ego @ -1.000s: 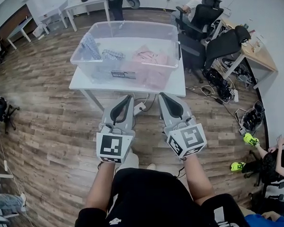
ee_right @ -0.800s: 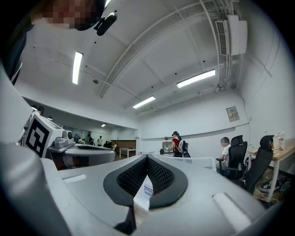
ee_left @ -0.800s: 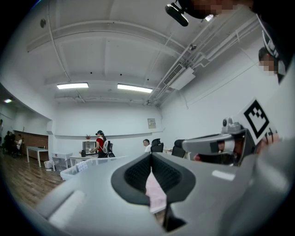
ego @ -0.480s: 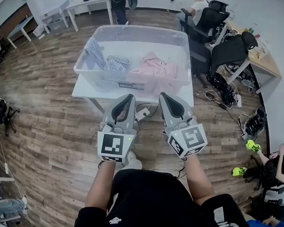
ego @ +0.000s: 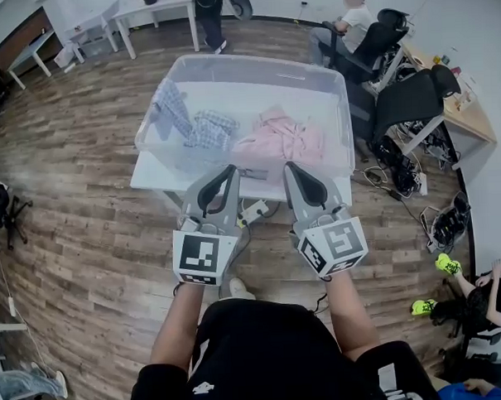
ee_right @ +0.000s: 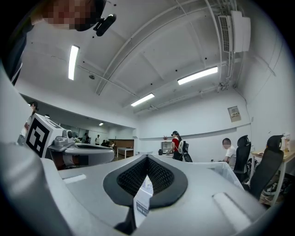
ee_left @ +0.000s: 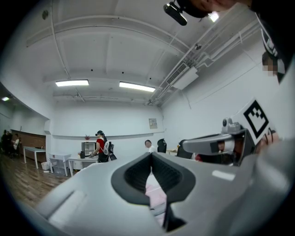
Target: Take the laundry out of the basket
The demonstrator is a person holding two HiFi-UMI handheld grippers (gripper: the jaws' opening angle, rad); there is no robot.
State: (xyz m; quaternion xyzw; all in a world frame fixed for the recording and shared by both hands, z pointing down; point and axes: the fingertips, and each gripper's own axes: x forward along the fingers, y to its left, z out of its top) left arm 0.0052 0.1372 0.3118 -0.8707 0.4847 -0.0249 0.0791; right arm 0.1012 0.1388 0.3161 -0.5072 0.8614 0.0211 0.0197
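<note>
**sockdrawer_99:** ok, so where's the laundry relative to the tools? Trying to guess which hand goes first.

**gripnrip:** It's all in the clear plastic storage tub (ego: 341,108), which is the "basket" here and sits on the white tabletop (ego: 146,173). The tub lies straight ahead of the person, with its long side running left to right across them. The crumpled pink garment (ego: 281,140) is in the right half. The blue checked garment (ego: 210,129) is in the left half, and part of it climbs the left wall.

**sockdrawer_99:** and the tools?

**gripnrip:** The left tool (ego: 224,171) and the right tool (ego: 292,168) are side by side on the near side of the tub. In the head view their tips reach about as far as the front wall. Both have their jaws pressed together with nothing clamped. Each tool's own view shows the dark pads meeting and only background behind the slit. Both also point up a bit, since those views are mostly ceiling.

**sockdrawer_99:** so nobody's inside the tub yet.

**gripnrip:** Doesn't look like it. My guess is the right tool is nearer the pink heap, which is pretty much dead ahead of it and down. The left tool lines up with the blue checked stuff, a bit to its left. Either one would have to spread its jaws, clear the near wall and tip downward. I can't tell from here how high the tips are above the rim.
</note>
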